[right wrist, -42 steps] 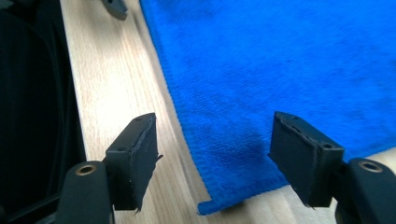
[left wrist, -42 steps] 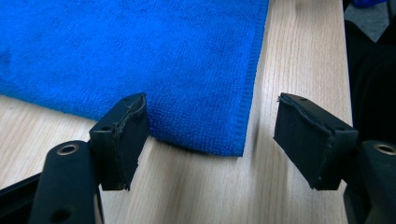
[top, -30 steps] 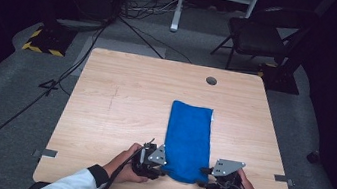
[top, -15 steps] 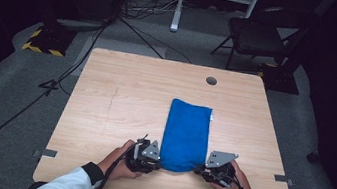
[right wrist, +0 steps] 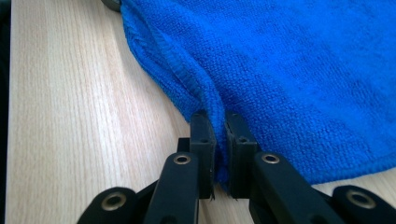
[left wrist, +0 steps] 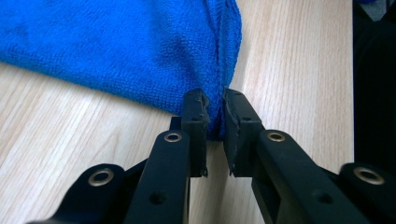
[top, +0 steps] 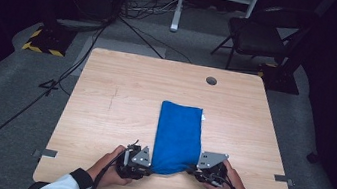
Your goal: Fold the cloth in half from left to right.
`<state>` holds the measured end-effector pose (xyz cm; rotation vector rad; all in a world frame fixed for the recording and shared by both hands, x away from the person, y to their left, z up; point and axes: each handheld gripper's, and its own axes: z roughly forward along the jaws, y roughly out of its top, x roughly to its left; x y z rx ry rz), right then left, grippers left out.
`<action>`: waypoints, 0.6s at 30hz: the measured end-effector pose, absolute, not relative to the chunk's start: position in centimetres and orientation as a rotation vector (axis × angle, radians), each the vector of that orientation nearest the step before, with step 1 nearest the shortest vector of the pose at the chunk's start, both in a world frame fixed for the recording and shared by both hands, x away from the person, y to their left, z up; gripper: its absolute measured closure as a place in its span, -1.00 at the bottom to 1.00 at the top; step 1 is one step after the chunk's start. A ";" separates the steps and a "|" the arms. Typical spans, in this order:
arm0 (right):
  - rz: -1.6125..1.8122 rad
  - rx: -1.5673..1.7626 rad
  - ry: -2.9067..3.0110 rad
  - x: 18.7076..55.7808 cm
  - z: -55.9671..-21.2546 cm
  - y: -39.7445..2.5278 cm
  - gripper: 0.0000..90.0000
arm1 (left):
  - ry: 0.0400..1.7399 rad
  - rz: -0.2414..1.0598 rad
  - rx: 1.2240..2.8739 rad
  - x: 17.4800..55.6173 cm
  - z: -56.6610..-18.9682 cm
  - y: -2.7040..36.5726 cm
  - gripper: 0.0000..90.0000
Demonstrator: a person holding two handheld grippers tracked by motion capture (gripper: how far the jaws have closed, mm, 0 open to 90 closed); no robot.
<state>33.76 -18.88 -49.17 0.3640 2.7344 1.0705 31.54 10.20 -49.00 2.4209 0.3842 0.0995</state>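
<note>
You have one blue cloth (top: 178, 137) on the wooden table (top: 120, 102), folded into a long strip that runs away from you, and two grippers working it, one in each hand. There is also a single round hole (top: 211, 80) in the tabletop near the far edge, well apart from the cloth, and one dark chair (top: 261, 35) on the floor beyond the table.

The cloth's near end lies between your two grippers, close to the table edge on your side. Your left gripper (top: 138, 163) sits at the cloth's near left corner, your right gripper (top: 203, 169) at its near right corner.

In the left gripper view, your left gripper (left wrist: 215, 126) has its jaws nearly together, with only a narrow gap, and the hemmed edge of the cloth (left wrist: 116, 46) is pinched in that gap. In the right gripper view, your right gripper (right wrist: 220, 140) is drawn in just as far (a thin slit between the pads), clamping a raised fold of the cloth (right wrist: 299, 70) at its hem. The fabric rises slightly off the wood where each pair grips it.
</note>
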 end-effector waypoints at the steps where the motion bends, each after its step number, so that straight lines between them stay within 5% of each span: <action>1: 1.072 0.361 2.732 33.8 -49.2 -18.7 0.87 | 0.389 0.098 2.425 31.6 -49.0 10.3 0.78; 18: 1.066 0.443 2.683 36.1 -49.3 -19.0 0.84 | 0.431 0.117 2.418 34.9 -49.0 9.8 0.69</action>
